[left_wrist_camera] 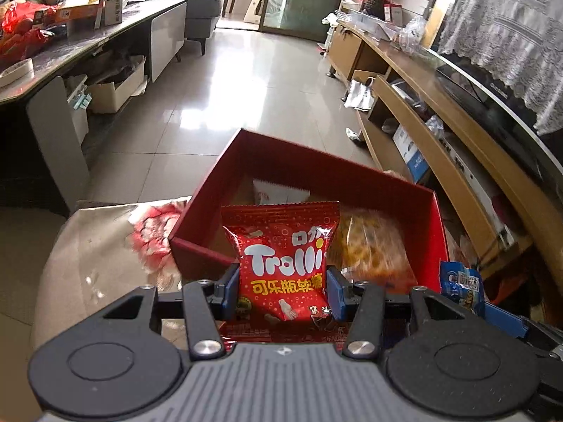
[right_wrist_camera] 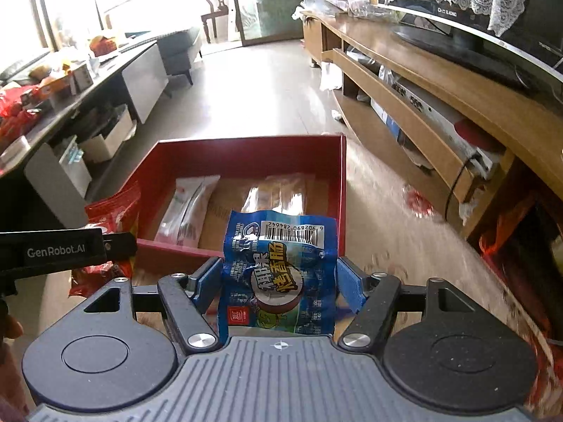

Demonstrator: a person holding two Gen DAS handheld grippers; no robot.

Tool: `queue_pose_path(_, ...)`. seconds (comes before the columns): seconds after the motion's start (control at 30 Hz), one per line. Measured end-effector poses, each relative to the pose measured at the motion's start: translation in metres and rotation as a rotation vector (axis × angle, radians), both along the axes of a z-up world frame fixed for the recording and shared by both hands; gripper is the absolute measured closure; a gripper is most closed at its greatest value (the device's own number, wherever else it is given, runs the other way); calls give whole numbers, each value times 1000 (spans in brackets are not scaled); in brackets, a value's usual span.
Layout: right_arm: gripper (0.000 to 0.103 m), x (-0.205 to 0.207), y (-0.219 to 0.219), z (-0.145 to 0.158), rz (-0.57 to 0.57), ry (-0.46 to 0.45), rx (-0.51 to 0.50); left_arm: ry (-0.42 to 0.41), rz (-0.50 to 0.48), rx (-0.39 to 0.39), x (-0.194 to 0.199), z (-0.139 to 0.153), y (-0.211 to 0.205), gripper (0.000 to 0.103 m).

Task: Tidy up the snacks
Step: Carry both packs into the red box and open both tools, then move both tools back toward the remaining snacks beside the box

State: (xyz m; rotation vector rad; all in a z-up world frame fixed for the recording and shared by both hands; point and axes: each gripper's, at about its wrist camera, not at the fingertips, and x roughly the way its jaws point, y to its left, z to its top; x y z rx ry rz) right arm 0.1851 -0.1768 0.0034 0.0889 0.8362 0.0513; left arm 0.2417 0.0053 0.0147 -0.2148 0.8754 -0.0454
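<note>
A red box (right_wrist_camera: 343,190), open-topped, fills the frame's centre, with a white packet (right_wrist_camera: 188,207) and clear-wrapped sticks (right_wrist_camera: 281,193) inside. The left claw (left_wrist_camera: 283,290) clamps a red Trolli gummy bag (left_wrist_camera: 281,260) at lower centre (upright). The right claw (right_wrist_camera: 279,281) clamps a blue sausage packet (right_wrist_camera: 278,274) at lower centre.

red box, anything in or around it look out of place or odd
Nothing looks spilled or damaged. The red box sits open with a few packets lying flat inside. The left gripper holds a red Trolli bag and the right gripper a blue snack packet, neither in the box yet.
</note>
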Motion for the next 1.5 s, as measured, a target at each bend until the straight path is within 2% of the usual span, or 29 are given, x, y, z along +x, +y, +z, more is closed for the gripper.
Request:
queue_pose_path(0.23, 28, 31, -5, -4, -6, -1, -1, 9, 13, 11, 31, -10, -9, 54)
queue_pose_path(0.9, 28, 85, 3, -35, 41, 18, -16, 36, 47, 52, 80, -45, -14, 53)
queue_pose_path(1.17, 27, 93, -3, -43, 36, 37, 16, 38, 58, 62, 80, -46, -13, 52)
queue_pose_path(1.5, 23, 82, -2, -18, 45, -33, 8, 34, 46, 24, 61, -32, -8, 51)
